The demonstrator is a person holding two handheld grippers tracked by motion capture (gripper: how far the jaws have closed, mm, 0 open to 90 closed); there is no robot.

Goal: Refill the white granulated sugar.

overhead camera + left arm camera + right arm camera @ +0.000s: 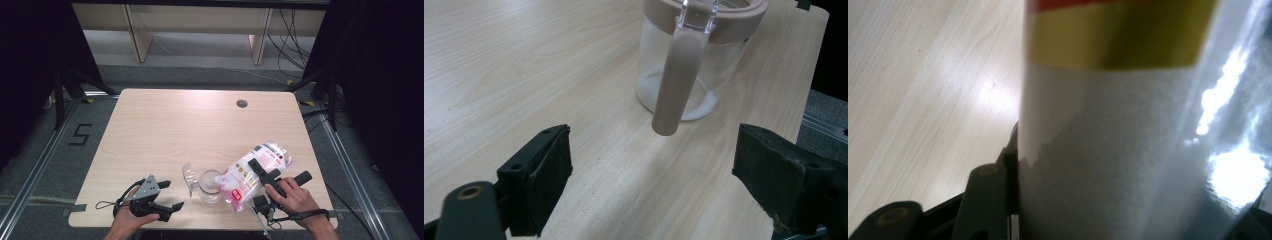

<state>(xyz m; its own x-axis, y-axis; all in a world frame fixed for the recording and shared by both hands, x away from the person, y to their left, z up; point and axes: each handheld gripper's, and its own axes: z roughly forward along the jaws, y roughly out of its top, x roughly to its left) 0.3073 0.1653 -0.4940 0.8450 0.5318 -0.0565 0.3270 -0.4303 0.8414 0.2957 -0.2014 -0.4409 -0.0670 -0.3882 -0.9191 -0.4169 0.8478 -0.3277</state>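
Right claw [261, 176] clamped on tilted bag [255, 172], long axis slanting down toward jar [211, 186]; left claw [167, 195] wide, empty.

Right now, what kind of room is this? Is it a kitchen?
Probably not a kitchen. It looks like a lab or recording space: a bare wooden table stands between black curtains, metal rails run along the grey floor, and loose cables hang behind.

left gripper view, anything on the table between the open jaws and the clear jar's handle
Nothing visible: only bare wooden table lies between the open left gripper and the beige handle of the clear glass jar, which faces the jaws.
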